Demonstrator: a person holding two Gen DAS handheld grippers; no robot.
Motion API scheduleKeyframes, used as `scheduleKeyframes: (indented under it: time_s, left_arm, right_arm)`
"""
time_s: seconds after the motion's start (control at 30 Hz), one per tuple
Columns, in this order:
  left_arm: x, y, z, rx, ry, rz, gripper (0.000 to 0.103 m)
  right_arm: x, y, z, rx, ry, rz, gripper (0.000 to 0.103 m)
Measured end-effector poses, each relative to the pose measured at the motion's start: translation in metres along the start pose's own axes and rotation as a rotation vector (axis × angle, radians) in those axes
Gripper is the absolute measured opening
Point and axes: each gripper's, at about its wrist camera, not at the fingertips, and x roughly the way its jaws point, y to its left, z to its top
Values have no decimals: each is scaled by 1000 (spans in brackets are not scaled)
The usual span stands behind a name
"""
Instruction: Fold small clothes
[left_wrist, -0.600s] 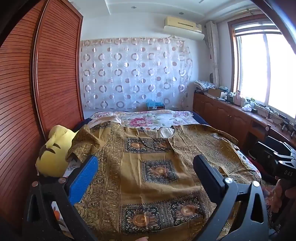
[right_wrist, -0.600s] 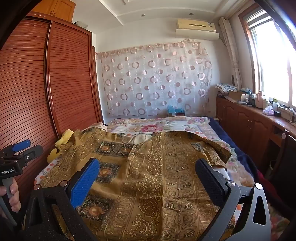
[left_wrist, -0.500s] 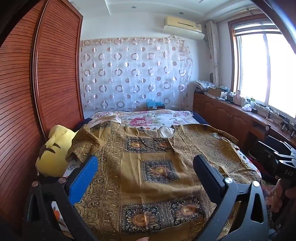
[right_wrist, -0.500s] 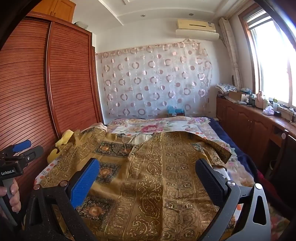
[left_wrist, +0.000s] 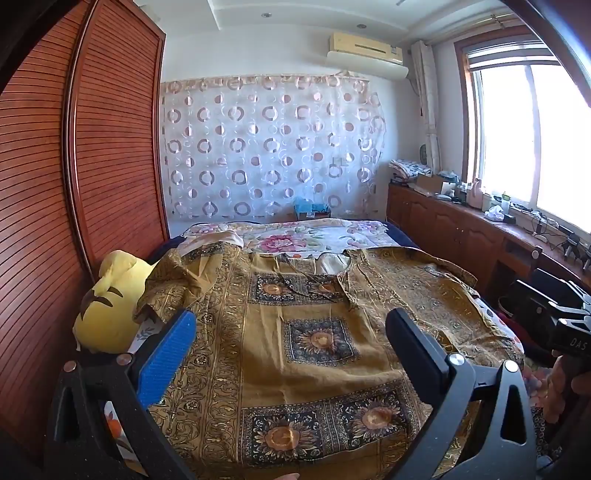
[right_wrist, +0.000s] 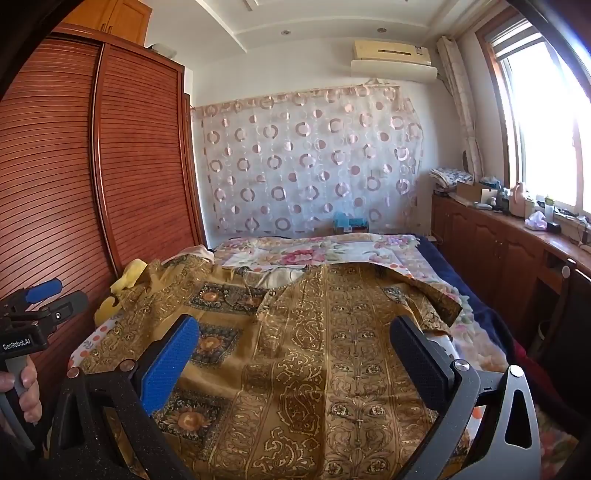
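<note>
A brown and gold patterned shirt lies spread flat on the bed, collar at the far end; it also shows in the right wrist view. My left gripper is open and empty, held above the shirt's near hem. My right gripper is open and empty, above the shirt's right half. The right gripper's body shows at the right edge of the left wrist view; the left gripper shows at the left edge of the right wrist view.
The bed carries a floral sheet. A yellow plush toy lies at its left edge beside the wooden wardrobe. A wooden cabinet with clutter runs along the right under the window. A patterned curtain hangs behind.
</note>
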Motion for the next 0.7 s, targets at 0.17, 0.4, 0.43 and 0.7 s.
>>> scheduleKeyframes:
  time_s: [0.17,0.4,0.43,0.7]
  left_arm:
    - [0,0,0,1,0,1,103]
    - [0,0,0,5,-3,6,103]
    - [0,0,0,5,-4,6,103]
    - [4,6,-1,8,-7,6,103]
  right_arm:
    - [0,-1,0,2,-1,-2,103]
    - [0,-1,-2,3,-4,0,103]
    - [0,-1,-2,3,-4,-1,103]
    - [0,-2,-2,3,-3,-1,103]
